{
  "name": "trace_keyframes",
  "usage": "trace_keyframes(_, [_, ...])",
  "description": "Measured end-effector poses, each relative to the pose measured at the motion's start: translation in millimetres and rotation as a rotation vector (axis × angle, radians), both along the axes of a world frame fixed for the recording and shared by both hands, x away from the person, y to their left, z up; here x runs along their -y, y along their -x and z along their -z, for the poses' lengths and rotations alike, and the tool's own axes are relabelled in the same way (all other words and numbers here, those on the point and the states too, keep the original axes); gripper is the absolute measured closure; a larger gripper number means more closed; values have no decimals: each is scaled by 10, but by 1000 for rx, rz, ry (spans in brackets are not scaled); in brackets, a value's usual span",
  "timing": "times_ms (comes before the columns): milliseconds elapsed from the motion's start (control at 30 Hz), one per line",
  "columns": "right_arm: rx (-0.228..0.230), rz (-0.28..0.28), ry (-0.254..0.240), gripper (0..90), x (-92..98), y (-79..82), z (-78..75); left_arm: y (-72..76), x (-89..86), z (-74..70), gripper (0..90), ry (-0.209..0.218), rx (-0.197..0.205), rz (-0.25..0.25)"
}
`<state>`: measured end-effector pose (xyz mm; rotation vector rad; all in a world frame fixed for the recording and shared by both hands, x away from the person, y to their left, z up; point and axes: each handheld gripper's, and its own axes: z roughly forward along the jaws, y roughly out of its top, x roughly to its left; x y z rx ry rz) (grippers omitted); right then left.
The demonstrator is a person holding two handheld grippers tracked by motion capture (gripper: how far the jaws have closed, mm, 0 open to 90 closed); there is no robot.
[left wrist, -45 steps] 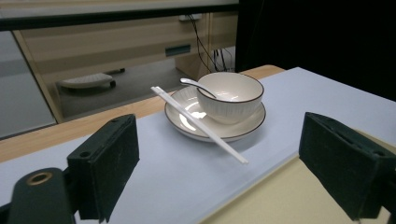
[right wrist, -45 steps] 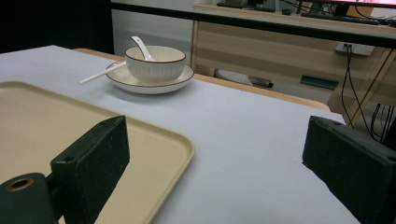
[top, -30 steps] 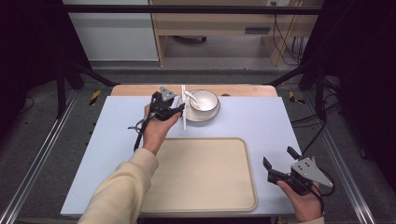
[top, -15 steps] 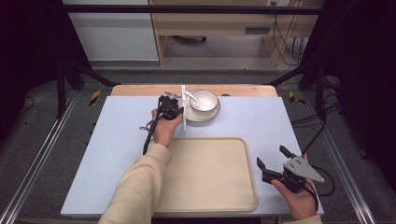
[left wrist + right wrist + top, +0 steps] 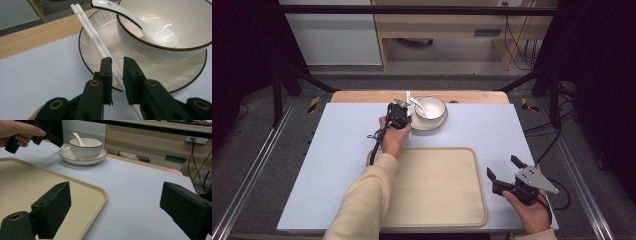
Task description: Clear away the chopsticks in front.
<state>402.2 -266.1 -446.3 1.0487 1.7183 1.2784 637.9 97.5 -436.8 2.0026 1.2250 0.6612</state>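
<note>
A pair of white chopsticks point(image 5: 87, 21) leans on the left rim of a brown-edged plate point(image 5: 100, 30) that carries a white bowl point(image 5: 160, 15) with a white spoon point(image 5: 150, 30) in it. My left gripper point(image 5: 117, 61) has just been closing its jaws, and they now sit narrow around the chopsticks, touching both sides. In the high view the left gripper point(image 5: 401, 107) is at the plate's left edge, by the bowl point(image 5: 430, 107). My right gripper point(image 5: 502, 166) stands open and empty at the near right; from the right gripper view point(image 5: 115, 195) it faces the tray's corner.
A beige tray point(image 5: 437, 190) lies empty on the pale blue table cover point(image 5: 327, 165), near the front. The wooden table edge point(image 5: 362, 96) runs behind the plate. A black frame and cables point(image 5: 557, 145) stand around the table.
The left hand has moved forward and down toward the plate's left rim, and its jaws have narrowed around the chopsticks. The right hand has stayed about where it was.
</note>
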Motion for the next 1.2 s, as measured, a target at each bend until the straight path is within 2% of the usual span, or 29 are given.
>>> trace_keyframes(667, [-10, -13, 6, 109, -26, -22, 13, -76, -4, 123, 814, 6, -9, -18])
trace_keyframes(900, [-14, -17, 6, 110, -32, -22, 16, -126, -8, 159, 815, 45, 7, -49])
trace_keyframes(1067, [-18, -21, 9, 110, -45, -25, 22, -122, 21, 166, 815, 31, 21, -57])
trace_keyframes(1200, [-19, -21, 11, 110, -43, -26, 24, -129, 33, 163, 812, 39, 7, -77])
